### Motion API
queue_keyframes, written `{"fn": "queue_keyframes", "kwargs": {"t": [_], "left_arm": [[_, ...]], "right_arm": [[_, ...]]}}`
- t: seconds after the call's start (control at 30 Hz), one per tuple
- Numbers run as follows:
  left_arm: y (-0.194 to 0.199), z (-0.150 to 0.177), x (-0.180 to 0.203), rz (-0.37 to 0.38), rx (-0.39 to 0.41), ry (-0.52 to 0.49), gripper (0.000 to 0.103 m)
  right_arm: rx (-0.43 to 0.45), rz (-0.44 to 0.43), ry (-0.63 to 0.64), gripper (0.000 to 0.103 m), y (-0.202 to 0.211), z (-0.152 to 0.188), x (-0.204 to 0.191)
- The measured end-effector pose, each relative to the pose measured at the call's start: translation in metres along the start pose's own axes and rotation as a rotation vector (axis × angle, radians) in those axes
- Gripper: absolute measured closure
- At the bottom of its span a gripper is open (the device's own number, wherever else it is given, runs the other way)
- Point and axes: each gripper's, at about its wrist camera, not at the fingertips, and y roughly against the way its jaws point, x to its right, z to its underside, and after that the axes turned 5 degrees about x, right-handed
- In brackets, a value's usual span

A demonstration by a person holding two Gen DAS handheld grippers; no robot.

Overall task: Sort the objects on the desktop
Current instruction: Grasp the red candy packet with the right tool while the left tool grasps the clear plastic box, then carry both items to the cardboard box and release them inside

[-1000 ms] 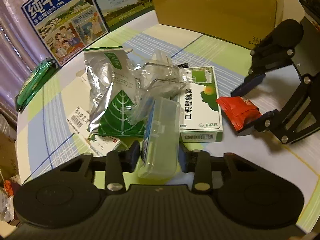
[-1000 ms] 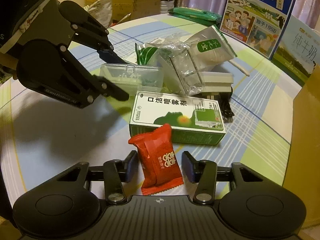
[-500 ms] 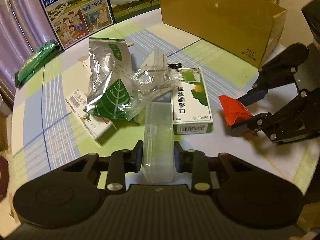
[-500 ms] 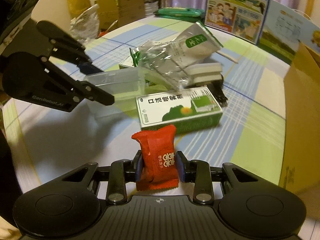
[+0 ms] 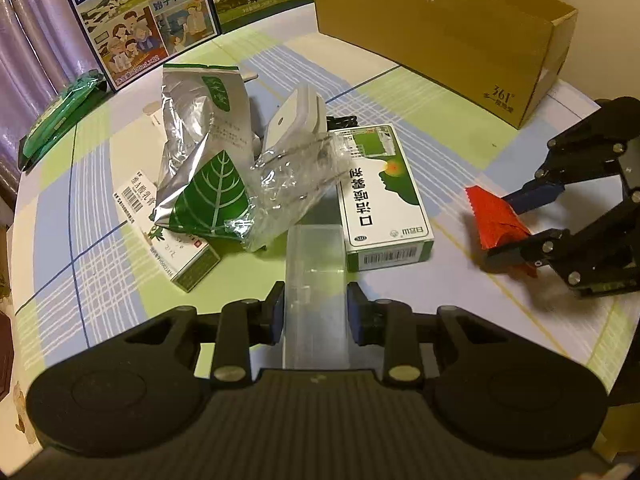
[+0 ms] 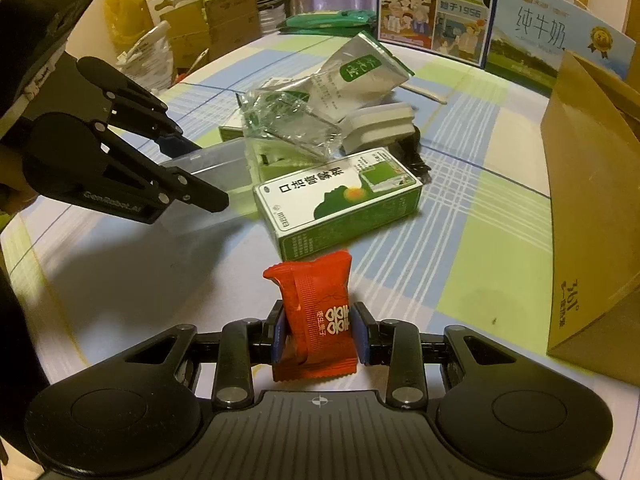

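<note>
Now clamped on a clear rigid plastic case [image 5: 316, 288] at lower centre – left gripper [image 5: 316, 312]; light, slick, best pinched across flat sides. Right gripper [image 6: 320, 334] shut on a soft crinkly red foil sachet [image 6: 316, 316], lower centre – gripped mid-body.

The box [image 5: 316, 280] in the left gripper [image 5: 316, 312] was clear, smooth plastic that you could see through. The red packet [image 6: 316, 312] in the right gripper [image 6: 319, 334] was shiny and crinkly, with zigzag edges. Both grippers were black, matt plastic with small silver metal screws and blue pads [image 6: 279, 334]. The silver bag [image 5: 200, 160] looked like shiny foil, full of creases. The clear wrapper [image 5: 288, 184] was thin, glossy and crumpled. The green and white carton [image 5: 384, 196] was smooth card. The big brown box [image 5: 440, 28] was dull, plain cardboard. The desk [image 5: 440, 120] wore a smooth checked cloth.
</note>
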Motion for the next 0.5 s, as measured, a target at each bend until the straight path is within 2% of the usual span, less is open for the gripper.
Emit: {"fn": "queue_keyframes", "kwargs": {"t": [0.17,0.5], "left_arm": [[0.000,-0.001,0.001,-0.009,-0.031,-0.004,0.077],[0.037,0.002,0.001,-0.028,-0.026,0.027,0.077]], "right_arm": [[0.003,-0.003,-0.021,0.072,0.001,-0.002,0.001],[0.044,0.012,-0.064,0.072,0.031,-0.001,-0.002]]}}
